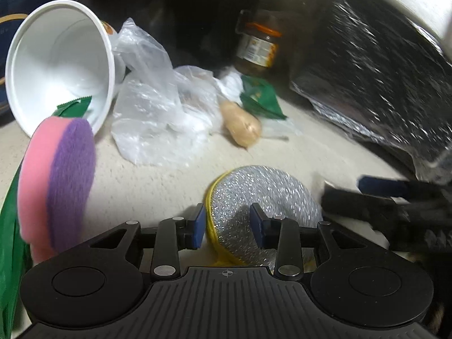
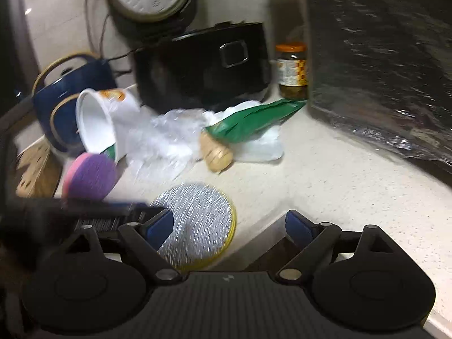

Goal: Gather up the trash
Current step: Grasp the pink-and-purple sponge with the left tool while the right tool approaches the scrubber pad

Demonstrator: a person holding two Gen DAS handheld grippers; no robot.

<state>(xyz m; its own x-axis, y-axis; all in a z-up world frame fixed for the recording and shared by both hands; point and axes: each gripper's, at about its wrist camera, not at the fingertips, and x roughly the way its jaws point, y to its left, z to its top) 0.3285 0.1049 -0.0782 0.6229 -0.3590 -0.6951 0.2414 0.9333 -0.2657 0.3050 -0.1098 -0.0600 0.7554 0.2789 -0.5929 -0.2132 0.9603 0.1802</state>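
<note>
Left gripper (image 1: 227, 227) is being held part-open, empty, over silver scourer (image 1: 265, 203); light, springy, edge-grippable; right gripper (image 2: 228, 227) wide, empty.

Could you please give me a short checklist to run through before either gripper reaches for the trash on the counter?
1. Left gripper open and empty: ok; jaws apart above the silver scrubber.
2. Right gripper open and empty: ok.
3. Trash in view: ok; clear plastic bag, green wrapper and tipped white cup lie together.
4. Non-trash apart from the pile: not ok; pink-and-purple sponge sits against the cup, glass jar just behind the wrapper.
5. Image sharp enough to aim: not ok; both views are motion-blurred.
6. Trash bin located: cannot tell.
</note>
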